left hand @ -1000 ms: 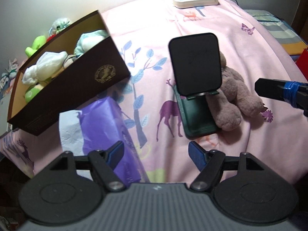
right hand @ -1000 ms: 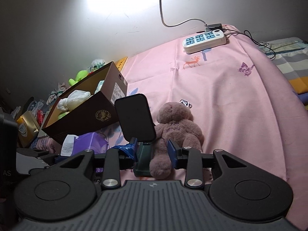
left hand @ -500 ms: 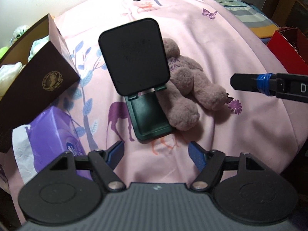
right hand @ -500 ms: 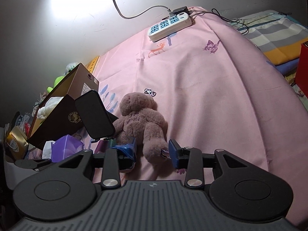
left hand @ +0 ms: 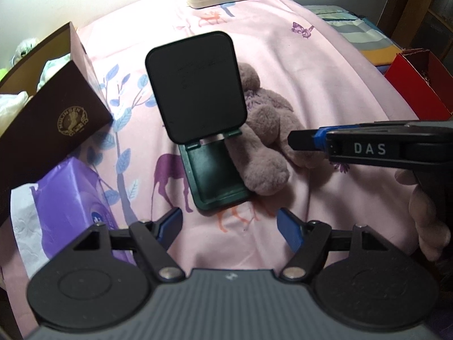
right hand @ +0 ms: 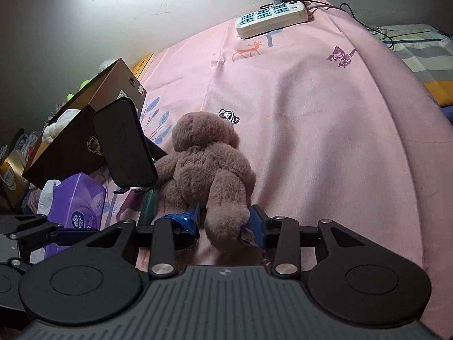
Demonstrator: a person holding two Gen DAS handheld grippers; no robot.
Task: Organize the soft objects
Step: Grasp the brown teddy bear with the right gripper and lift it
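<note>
Right wrist view: the right hand-held gripper [right hand: 223,222] has its jaws around one leg of the plush bear [right hand: 206,164], and they are opening; the right pad is at the fur, the left pad stands a little off it, so the leg sits between the jaws without being pinched. The bear lies face down on the pink bed [right hand: 325,130], in the middle of the sheet toward its near edge, head pointing to the far edge where the power strip [right hand: 271,18] rests. Its left flank lies just beside the dark phone stand [right hand: 124,147].

The step in hand looks like getting a hold on the bear so it can go into the brown box [left hand: 51,119] at the bed's left edge, where other soft toys already sit. To do it well, I would bring the jaws further up the leg before closing, since a grip at the foot tip lets plush slip out, and lift straight up so the body does not drag the stand over.

The left hand-held gripper [left hand: 229,223] hovers with its jaws apart and nothing between them, above the near edge of the bed, just short of the stand's base; the bear lies beyond it to the right, and the purple tissue pack [left hand: 73,198] is at its left.
</note>
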